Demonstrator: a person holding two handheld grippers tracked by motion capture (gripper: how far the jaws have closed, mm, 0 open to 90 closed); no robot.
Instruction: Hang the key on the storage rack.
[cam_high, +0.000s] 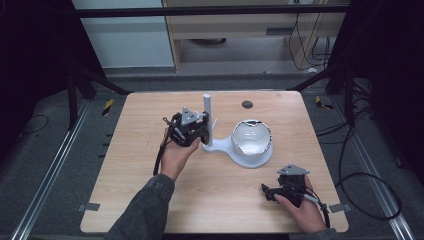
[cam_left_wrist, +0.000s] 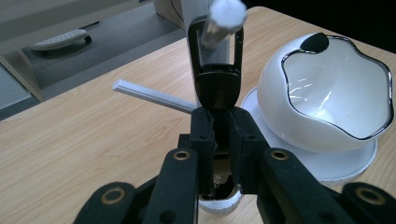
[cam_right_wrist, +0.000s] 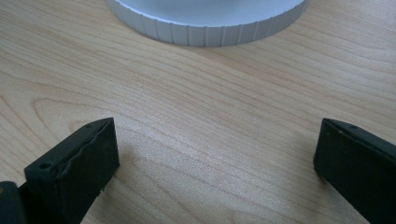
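Right gripper view, nearest the person: the right hand-held gripper (cam_right_wrist: 215, 154) hangs low over the pale wood-grain desk (cam_right_wrist: 201, 116), its two black jaws spread wide with nothing between them, facing the ribbed edge of a round white plastic base (cam_right_wrist: 210, 23) just ahead. From the high view this hand-held gripper sits at the near right corner of the desk, well apart from the work. Farther in, the left hand-held gripper (cam_left_wrist: 222, 126) is clenched on the lower end of a black plastic piece with an oblong open loop (cam_left_wrist: 218, 84). The piece's long axis runs straight on from the jaws, away from the hand and up toward the white upright post (cam_high: 207, 117) of the stand. A thin white peg (cam_left_wrist: 227, 11) appears to pass through the loop, so the coming move likely turns on sliding the loop along that peg. The left hand is far the nearer of the two. A second thin white peg (cam_left_wrist: 154, 95) juts to the left of the post. Just right of the post, on the same base, sits a white glossy bowl with a wavy chrome rim (cam_left_wrist: 280, 107), apart from the jaws. Beyond it, near the far edge, lies a small dark round disc (cam_high: 247, 104). Count: two hand-held grippers, one post, two pegs seen, one bowl, one looped piece, one disc.
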